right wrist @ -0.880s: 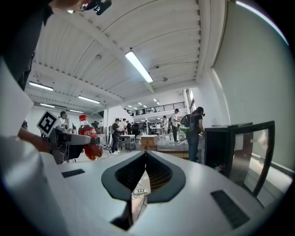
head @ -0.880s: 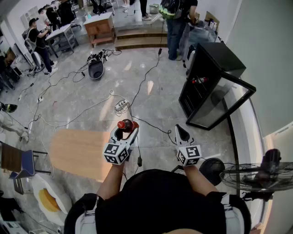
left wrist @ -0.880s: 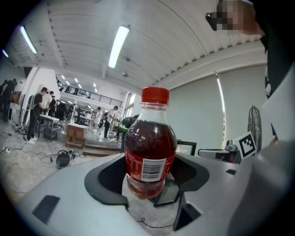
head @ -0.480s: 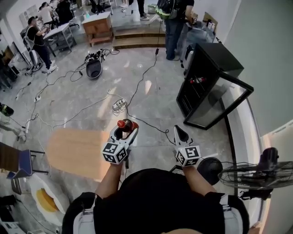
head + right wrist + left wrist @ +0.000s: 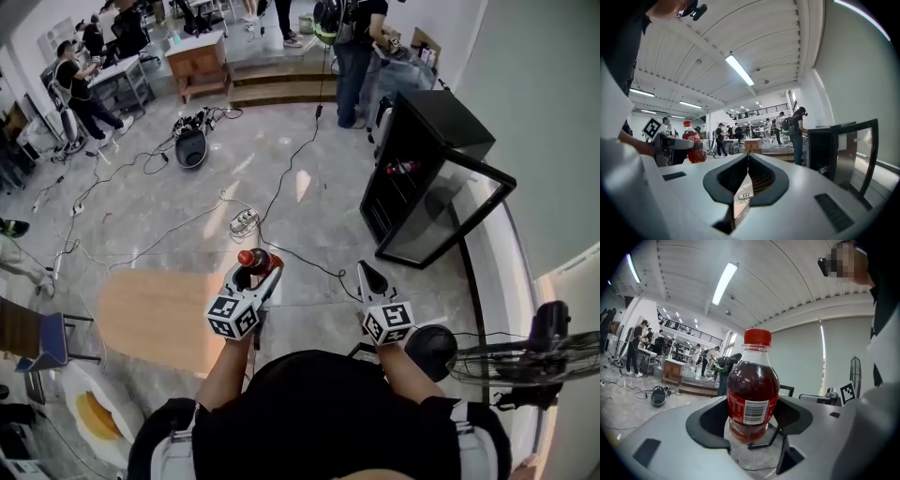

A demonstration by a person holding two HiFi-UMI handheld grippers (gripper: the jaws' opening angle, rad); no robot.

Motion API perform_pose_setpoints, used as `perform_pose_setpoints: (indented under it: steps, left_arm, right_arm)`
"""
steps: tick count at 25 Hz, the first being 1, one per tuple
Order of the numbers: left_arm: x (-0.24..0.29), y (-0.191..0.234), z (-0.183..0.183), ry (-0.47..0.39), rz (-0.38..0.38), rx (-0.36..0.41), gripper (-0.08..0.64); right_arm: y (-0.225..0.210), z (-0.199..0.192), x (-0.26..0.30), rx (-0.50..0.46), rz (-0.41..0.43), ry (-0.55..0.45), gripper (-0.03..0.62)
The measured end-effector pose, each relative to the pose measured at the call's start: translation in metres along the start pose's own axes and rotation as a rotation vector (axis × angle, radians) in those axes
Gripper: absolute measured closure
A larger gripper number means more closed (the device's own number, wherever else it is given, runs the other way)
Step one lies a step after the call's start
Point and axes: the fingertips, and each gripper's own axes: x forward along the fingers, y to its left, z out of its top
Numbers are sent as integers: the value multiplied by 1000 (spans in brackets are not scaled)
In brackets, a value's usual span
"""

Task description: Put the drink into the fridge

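Observation:
A bottle of dark red drink point(image 5: 253, 260) with a red cap stands upright between the jaws of my left gripper point(image 5: 262, 270), which is shut on its lower body. The left gripper view shows the bottle point(image 5: 752, 385) pressed between both jaws of the left gripper point(image 5: 752, 425). My right gripper point(image 5: 368, 273) is held beside it, shut and empty; in its own view the right gripper point(image 5: 748, 161) has its jaws together. The black fridge point(image 5: 427, 131) stands ahead on the right with its glass door point(image 5: 455, 211) swung open. Red items lie on a shelf inside.
A round wooden table point(image 5: 155, 314) is at my lower left. Cables and a power strip point(image 5: 247, 220) lie across the floor ahead. A standing fan point(image 5: 525, 361) is at the right. People point(image 5: 352, 42) stand by the steps point(image 5: 277, 82) beyond the fridge.
The floor and fridge have shifted slightly in the head view as the person moves. Both grippers keep their pose, and the bottle stays gripped in the left one.

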Motion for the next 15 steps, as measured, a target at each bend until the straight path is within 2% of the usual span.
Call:
perform_pose_setpoints:
  steps: [15]
  left_arm:
    - [-1,-19,1,-11,20,5,249]
  right_arm:
    - [-10,1,-14,-6,12,7,571]
